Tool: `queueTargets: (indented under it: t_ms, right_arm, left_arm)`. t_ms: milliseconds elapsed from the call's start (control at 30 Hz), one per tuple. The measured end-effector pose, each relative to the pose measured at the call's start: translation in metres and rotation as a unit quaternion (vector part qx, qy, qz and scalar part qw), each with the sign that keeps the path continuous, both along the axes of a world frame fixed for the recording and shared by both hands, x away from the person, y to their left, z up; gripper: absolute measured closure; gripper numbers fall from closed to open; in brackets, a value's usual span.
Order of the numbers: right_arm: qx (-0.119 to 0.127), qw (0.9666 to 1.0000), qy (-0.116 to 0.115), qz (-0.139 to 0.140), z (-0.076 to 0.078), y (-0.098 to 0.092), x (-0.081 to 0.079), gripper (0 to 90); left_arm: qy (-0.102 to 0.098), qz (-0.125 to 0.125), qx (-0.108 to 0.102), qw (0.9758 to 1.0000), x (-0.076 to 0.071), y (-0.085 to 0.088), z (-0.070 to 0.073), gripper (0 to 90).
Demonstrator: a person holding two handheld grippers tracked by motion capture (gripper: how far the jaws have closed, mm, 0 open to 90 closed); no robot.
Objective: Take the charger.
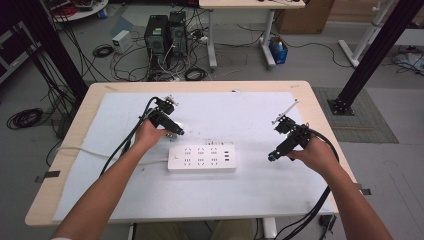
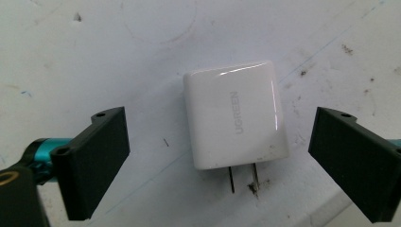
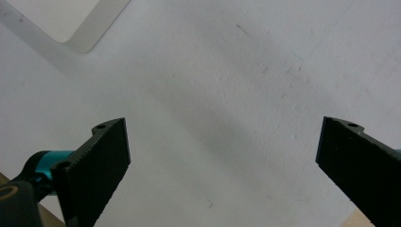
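Left gripper view showed the white UGREEN charger [image 2: 235, 120] lying on the white mat [image 2: 94, 56], prongs toward the camera, between the left gripper's [image 2: 220, 161] wide-open jaws, untouched. Just beside it lay the power strip [image 1: 202, 158]. Well apart, the right gripper's [image 3: 222, 165] jaws gaped empty above the tabletop [image 1: 320, 107].

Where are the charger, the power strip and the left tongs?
charger [image 2: 235, 120], left gripper view, middle of its white face.
power strip [image 1: 201, 158], high view, middle of its top.
left tongs [image 2: 217, 165], left gripper view, midway between the open jaws.
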State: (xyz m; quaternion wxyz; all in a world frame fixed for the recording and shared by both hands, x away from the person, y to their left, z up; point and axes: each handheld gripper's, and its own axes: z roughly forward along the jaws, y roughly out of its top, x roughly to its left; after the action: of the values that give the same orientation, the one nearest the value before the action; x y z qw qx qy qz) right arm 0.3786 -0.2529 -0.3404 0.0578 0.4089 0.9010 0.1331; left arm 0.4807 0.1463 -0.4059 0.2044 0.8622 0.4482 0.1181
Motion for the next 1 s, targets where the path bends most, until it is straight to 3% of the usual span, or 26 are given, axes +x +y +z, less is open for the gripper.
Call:
queueTargets:
  t_ms: [200, 367, 533, 733, 1000]
  right_arm:
    - [0.0, 1.0, 0.003, 0.002, -0.003, -0.001, 0.001, 3.2]
    - [0.002, 1.0, 0.003, 0.0, -0.004, -0.002, 0.002, 3.2]
    - [0.005, 1.0, 0.004, -0.002, -0.005, -0.002, 0.003, 3.2]
    - [0.006, 1.0, 0.005, -0.003, -0.007, -0.004, 0.002, 3.2]
    - [0.008, 0.9999, 0.003, -0.006, -0.006, -0.006, 0.0, 3.2]
  left_arm:
    - [0.007, 0.006, 0.004, 1.0, 0.003, -0.003, -0.008, 13.0]
    - [0.008, 0.002, -0.002, 1.0, 0.004, -0.004, -0.012, 22.1]
    - [0.018, -0.006, -0.014, 0.9997, 0.003, -0.005, -0.014, 37.2]
    - [0.015, -0.006, -0.013, 0.9998, 0.002, -0.003, -0.013, 42.5]
    - [0.008, -0.013, -0.01, 0.9998, 0.001, -0.003, -0.013, 42.6]
